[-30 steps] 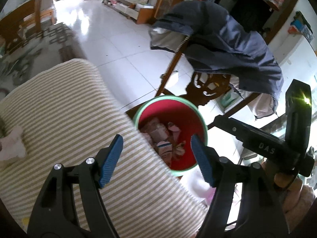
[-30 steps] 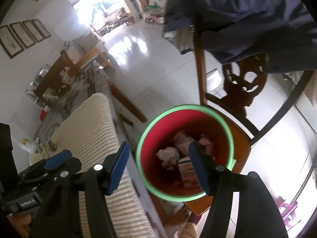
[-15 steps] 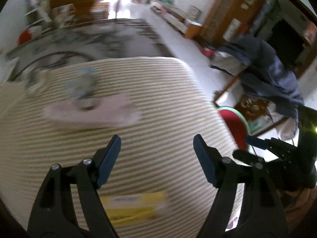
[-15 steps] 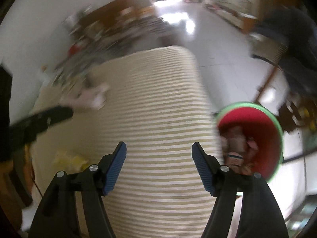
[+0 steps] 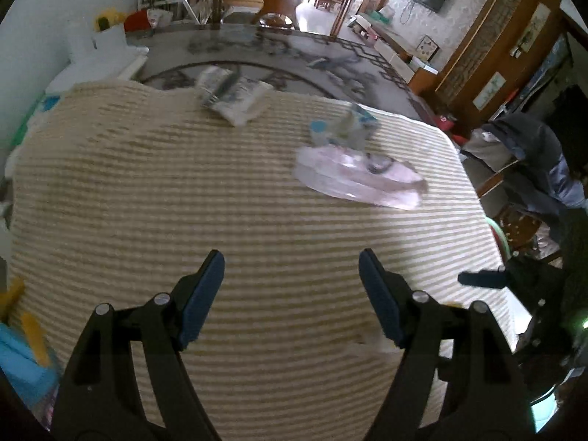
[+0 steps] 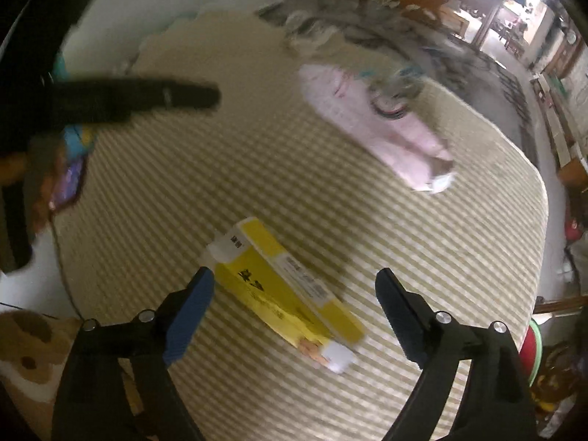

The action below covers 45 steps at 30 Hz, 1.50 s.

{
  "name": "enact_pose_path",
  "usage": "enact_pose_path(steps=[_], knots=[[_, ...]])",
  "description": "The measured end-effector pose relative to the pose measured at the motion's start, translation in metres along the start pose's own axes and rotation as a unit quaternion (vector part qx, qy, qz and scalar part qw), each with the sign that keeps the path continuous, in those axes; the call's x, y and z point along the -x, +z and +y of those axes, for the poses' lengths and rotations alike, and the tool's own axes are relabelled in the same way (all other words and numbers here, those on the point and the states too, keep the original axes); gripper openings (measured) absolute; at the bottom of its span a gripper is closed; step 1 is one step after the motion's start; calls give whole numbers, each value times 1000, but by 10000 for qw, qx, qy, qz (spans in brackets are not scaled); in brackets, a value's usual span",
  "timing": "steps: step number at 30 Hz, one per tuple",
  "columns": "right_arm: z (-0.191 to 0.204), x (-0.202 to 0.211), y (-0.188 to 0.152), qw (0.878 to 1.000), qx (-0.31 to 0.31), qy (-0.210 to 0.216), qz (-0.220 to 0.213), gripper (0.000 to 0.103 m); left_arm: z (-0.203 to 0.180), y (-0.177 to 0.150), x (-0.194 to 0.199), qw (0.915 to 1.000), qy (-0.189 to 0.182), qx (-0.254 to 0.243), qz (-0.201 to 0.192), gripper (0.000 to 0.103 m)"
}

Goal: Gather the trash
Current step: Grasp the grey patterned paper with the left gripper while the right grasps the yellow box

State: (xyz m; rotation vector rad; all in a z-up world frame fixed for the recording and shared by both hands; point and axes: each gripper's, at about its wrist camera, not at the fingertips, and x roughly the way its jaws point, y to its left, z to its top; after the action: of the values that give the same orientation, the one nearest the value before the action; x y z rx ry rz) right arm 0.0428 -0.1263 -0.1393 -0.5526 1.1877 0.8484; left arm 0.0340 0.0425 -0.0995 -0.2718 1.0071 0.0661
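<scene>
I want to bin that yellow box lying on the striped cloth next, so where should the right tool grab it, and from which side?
Grip the yellow box across its narrow width, near the middle of its length, coming straight down from above. It lies flat on the striped cloth, long and slim, running diagonally between the open fingers of the right tool, so turning the tool square to its long edges should likely help.

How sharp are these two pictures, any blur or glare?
Left wrist view: the open left gripper is crisp, while the pale pink plastic wrapper is slightly smeared. Right wrist view: the flat yellow carton and striped beige cloth are motion-blurred; the doorway glares.
</scene>
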Motion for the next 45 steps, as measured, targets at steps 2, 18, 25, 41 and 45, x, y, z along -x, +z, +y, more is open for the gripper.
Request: enact_pose_path(steps=[2, 18, 25, 41, 45], knots=[[0, -10, -4, 9997, -169, 94, 138, 78, 8, 14, -3, 9997, 145, -206, -67, 72], [1, -10, -33, 9859, -1641, 327, -85, 66, 63, 151, -102, 9985, 239, 483, 95, 84], [0, -10, -43, 9819, -1846, 412, -82, 70, 81, 165, -137, 9833, 447, 1763, 80, 89], [-23, -9, -51, 9756, -2122, 566, 25, 77, 90, 172, -164, 9759, 68, 2159, 321, 84], [-23, -13, -54, 9737, -2205, 569, 112, 77, 82, 170, -165, 9777, -152, 2049, 432, 84]])
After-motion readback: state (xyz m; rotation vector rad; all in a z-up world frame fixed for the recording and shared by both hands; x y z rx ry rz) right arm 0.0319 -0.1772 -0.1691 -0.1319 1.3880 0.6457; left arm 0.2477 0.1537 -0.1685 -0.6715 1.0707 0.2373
